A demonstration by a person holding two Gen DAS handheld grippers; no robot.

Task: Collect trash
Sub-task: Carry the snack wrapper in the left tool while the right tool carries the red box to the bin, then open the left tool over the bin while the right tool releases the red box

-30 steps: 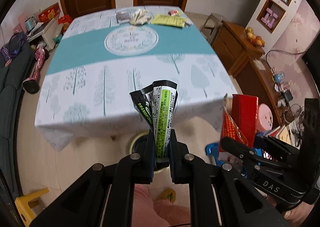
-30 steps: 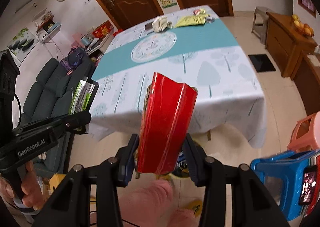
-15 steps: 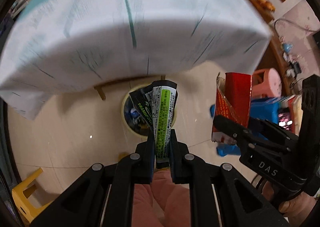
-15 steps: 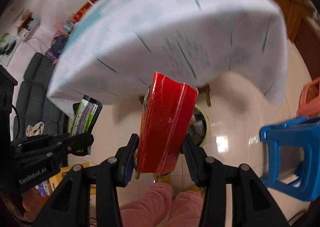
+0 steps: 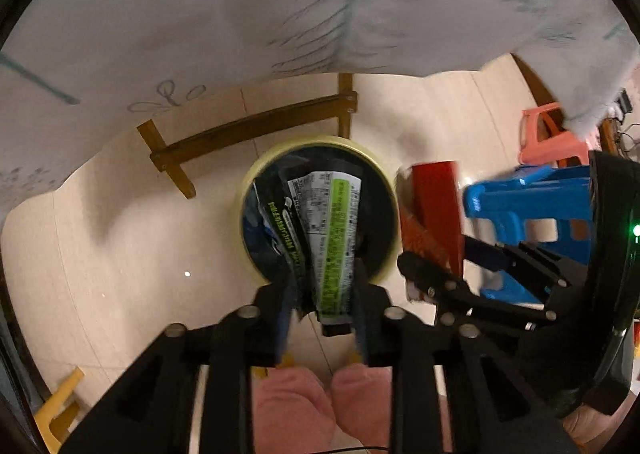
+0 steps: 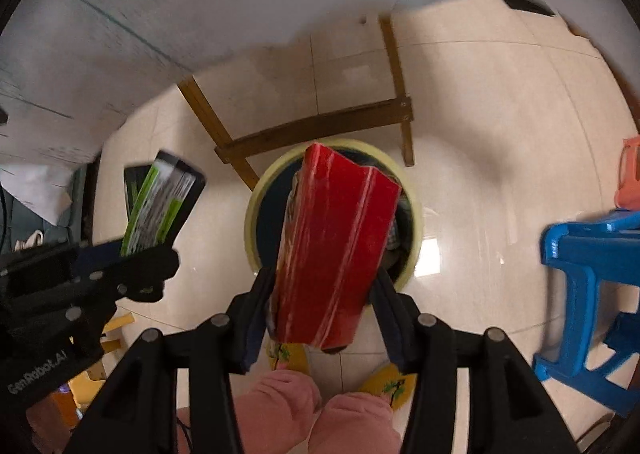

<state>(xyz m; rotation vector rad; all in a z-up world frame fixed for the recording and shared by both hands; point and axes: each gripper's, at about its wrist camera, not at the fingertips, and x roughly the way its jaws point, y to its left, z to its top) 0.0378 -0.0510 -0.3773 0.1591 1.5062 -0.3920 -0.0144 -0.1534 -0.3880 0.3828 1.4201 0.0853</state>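
A pale tiled floor (image 5: 120, 254) fills both views, with the hanging edge of a white tablecloth (image 5: 280, 5) draped from the bench across twelve o'clock and wooden bench legs (image 5: 248, 129) below it. At centre sits a round bin (image 5: 384, 189) with a yellow rim and dark inside, some trash already in it. At nine o'clock in the right wrist view, the left gripper (image 5: 322, 294) has its jaws pinched narrow on a black and green wrapper (image 5: 328, 230), which hangs above the bin mouth in its own view. The right gripper (image 6: 320, 302) has its jaws held wide apart around a red packet (image 6: 336, 246), also above the bin. The step in hand looks like the drop: both pieces seem lined up over the opening, so the next move calls for parting the jaws so each falls inside the rim. A second ago both cameras faced the bench top; they have since tipped down and closer to the bin.
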